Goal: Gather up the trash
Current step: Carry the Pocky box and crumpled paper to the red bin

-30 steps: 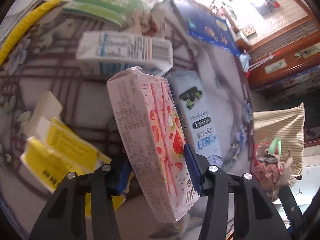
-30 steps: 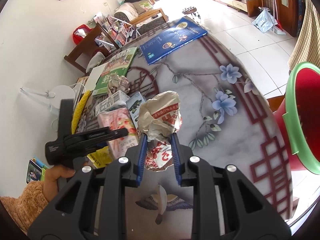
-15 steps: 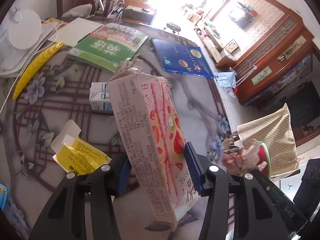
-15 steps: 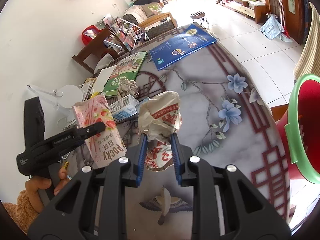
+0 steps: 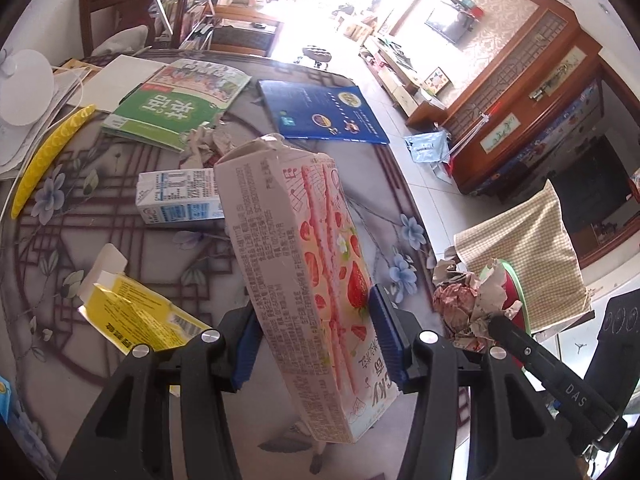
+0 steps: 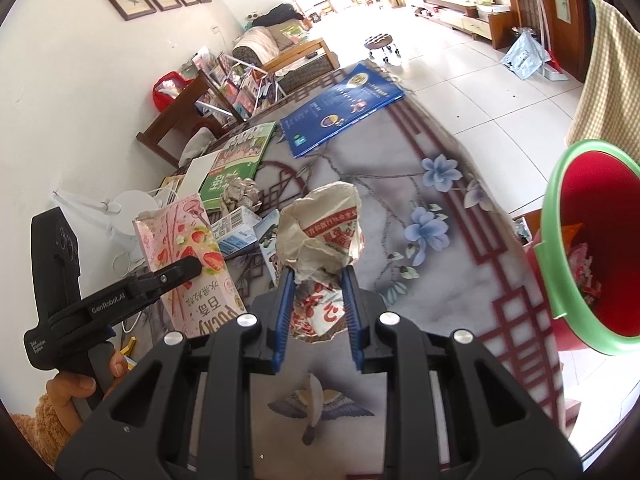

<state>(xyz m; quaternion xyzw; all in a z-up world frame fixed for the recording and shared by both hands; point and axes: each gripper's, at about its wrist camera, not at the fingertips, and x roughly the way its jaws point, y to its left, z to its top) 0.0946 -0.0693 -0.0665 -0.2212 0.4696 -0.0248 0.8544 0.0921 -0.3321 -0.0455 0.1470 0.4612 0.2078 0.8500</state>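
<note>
Trash is in both our tools now. Our left tool (image 5: 316, 344) grips the pink strawberry biscuit-stick box (image 5: 304, 280) across its wide faces, low on the body, so the torn top points away from us and the box hangs clear above the counter (image 5: 120, 216). Our right tool (image 6: 318, 320) is closed tight on a crumpled paper wrapper (image 6: 324, 236); soft paper needs a narrow squeeze, we think. The red bin with green rim (image 6: 560, 264) stands just beyond the counter edge on our right, so both loads look ready to go there. On the counter a small milk carton (image 5: 176, 196), a yellow opened box (image 5: 136, 312) and a paper ball (image 6: 240, 196) wait.
</note>
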